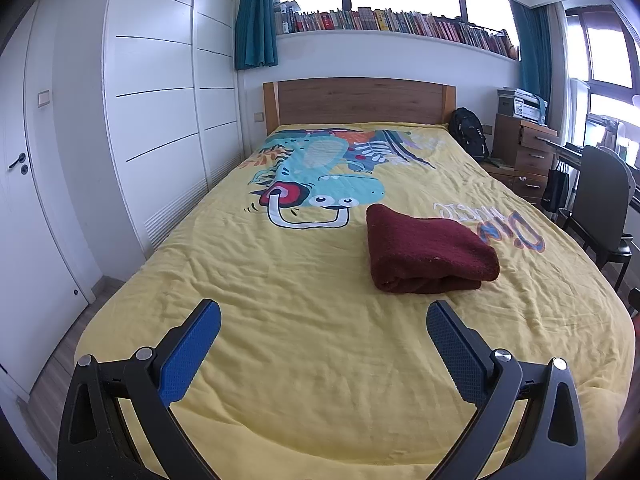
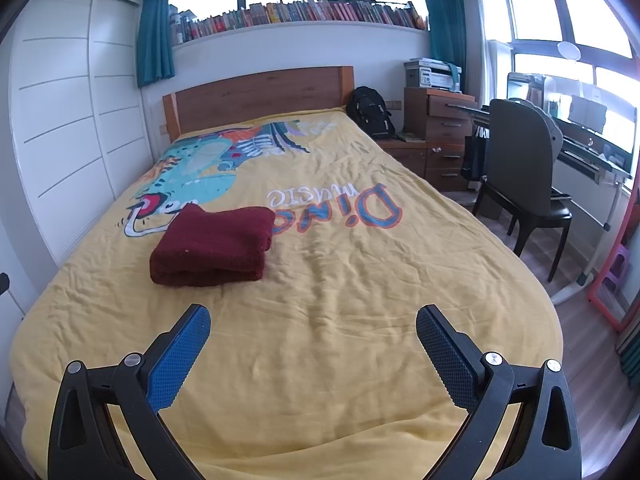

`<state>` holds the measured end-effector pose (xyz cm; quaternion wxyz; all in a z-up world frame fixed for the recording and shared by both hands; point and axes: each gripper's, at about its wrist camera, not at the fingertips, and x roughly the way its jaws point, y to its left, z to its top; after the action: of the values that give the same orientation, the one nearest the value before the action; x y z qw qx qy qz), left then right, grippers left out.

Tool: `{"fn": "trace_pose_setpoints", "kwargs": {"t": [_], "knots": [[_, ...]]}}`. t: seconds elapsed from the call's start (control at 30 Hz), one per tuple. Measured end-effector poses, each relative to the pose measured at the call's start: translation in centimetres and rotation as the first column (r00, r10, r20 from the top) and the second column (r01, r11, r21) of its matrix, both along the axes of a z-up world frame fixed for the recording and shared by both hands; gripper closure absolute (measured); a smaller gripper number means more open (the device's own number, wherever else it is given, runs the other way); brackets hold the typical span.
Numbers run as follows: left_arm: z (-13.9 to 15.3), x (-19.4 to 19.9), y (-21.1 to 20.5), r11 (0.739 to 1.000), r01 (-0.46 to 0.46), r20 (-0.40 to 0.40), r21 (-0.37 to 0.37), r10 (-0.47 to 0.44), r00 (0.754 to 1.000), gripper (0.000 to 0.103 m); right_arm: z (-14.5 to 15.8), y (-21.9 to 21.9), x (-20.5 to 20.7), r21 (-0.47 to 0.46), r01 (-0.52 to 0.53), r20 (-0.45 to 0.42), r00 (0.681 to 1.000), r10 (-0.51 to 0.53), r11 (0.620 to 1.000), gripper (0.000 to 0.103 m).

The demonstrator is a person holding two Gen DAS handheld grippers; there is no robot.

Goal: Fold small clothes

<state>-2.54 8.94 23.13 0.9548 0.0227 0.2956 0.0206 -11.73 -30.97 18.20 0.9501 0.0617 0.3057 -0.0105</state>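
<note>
A dark red garment point(image 1: 428, 252) lies folded in a thick rectangle on the yellow dinosaur bedspread point(image 1: 280, 280), mid-bed; it also shows in the right wrist view point(image 2: 214, 246). My left gripper point(image 1: 323, 320) is open and empty, held above the foot of the bed, short of the garment and to its left. My right gripper point(image 2: 313, 326) is open and empty, above the foot of the bed, short of the garment and to its right. The blue pads point(image 1: 188, 356) of both grippers touch nothing.
A wooden headboard point(image 1: 360, 100) stands at the far end. White wardrobe doors point(image 1: 160, 112) line the left side. On the right stand a backpack point(image 2: 370, 112), wooden drawers point(image 2: 444, 136), a dark chair point(image 2: 524, 184) and a desk point(image 2: 592, 152). Wooden floor point(image 2: 588, 336) lies right of the bed.
</note>
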Motion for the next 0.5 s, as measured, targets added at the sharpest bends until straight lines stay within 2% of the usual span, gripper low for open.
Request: {"fn": "trace_pose_setpoints", "kwargs": {"t": [0.5], "knots": [[0.0,-0.03,0.0,1.0,-0.001,0.0,-0.001,0.001,1.0,0.001,-0.62,-0.04,0.13,0.0,0.004,-0.013,1.0,-0.004,1.0,0.0]]}}
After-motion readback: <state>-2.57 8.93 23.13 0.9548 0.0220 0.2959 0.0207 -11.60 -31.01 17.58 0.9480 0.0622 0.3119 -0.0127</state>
